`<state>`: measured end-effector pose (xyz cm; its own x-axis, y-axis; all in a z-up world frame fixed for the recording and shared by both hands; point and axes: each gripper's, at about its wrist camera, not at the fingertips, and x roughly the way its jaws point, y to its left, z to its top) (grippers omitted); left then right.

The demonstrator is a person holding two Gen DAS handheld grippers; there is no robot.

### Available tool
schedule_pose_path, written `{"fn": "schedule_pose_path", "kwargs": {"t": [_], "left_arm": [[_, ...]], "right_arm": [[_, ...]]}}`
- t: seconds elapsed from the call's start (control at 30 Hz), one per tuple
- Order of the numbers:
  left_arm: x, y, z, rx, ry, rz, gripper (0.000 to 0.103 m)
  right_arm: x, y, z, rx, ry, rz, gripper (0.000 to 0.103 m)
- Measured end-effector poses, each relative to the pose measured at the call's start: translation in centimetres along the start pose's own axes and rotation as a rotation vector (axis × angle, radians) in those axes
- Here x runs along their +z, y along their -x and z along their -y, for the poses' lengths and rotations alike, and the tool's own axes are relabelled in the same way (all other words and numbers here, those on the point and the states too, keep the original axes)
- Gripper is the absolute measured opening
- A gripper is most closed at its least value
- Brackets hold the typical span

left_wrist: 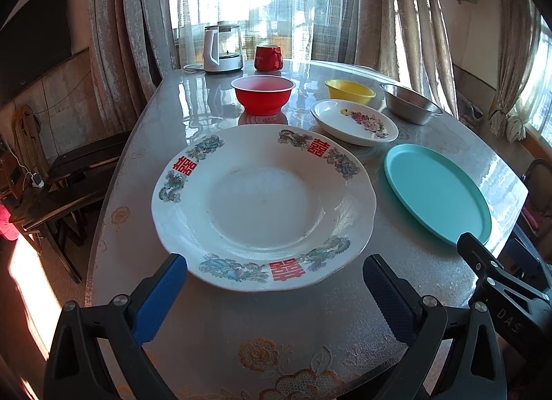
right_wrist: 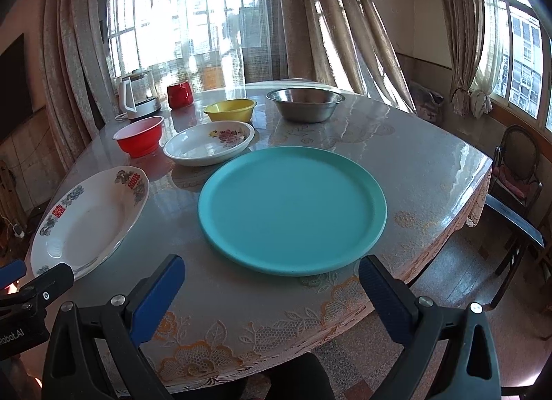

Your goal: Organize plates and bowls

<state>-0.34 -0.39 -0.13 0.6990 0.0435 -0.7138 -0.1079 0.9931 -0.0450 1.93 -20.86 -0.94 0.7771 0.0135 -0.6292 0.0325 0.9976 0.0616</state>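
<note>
A large white plate with red characters (left_wrist: pixel 264 206) lies on the table just ahead of my open, empty left gripper (left_wrist: pixel 275 279); it also shows in the right wrist view (right_wrist: pixel 89 220). A teal plate (right_wrist: pixel 292 210) lies just ahead of my open, empty right gripper (right_wrist: pixel 271 277) and shows in the left wrist view (left_wrist: pixel 436 193). Behind them sit a floral white dish (left_wrist: pixel 354 122) (right_wrist: pixel 208 143), a red bowl (left_wrist: pixel 263 94) (right_wrist: pixel 138 136), a yellow bowl (left_wrist: pixel 350 91) (right_wrist: pixel 230 109) and a steel bowl (left_wrist: pixel 410 103) (right_wrist: pixel 305 104).
A glass kettle (left_wrist: pixel 222 49) (right_wrist: pixel 138 94) and a red mug (left_wrist: pixel 268 57) (right_wrist: pixel 180 94) stand at the table's far edge by the curtained window. The table (right_wrist: pixel 414 172) has a glossy floral cover. Chairs (right_wrist: pixel 517 172) stand at the right, a bench (left_wrist: pixel 69 172) at the left.
</note>
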Motion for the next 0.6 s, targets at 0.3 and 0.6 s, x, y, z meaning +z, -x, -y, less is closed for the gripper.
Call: {"fn": "schedule_pose_path", "kwargs": {"t": [0.3,0.6], "left_arm": [[-0.04,-0.06,-0.02,0.000,0.000,-0.001,0.103],[-0.09,-0.19,-0.12,-0.002,0.003,-0.005,0.103]], "right_arm": [[-0.03,-0.15,-0.04,0.001,-0.001,-0.004,0.103],[-0.05,-0.21,-0.02,0.001,-0.001,-0.001,0.103]]}}
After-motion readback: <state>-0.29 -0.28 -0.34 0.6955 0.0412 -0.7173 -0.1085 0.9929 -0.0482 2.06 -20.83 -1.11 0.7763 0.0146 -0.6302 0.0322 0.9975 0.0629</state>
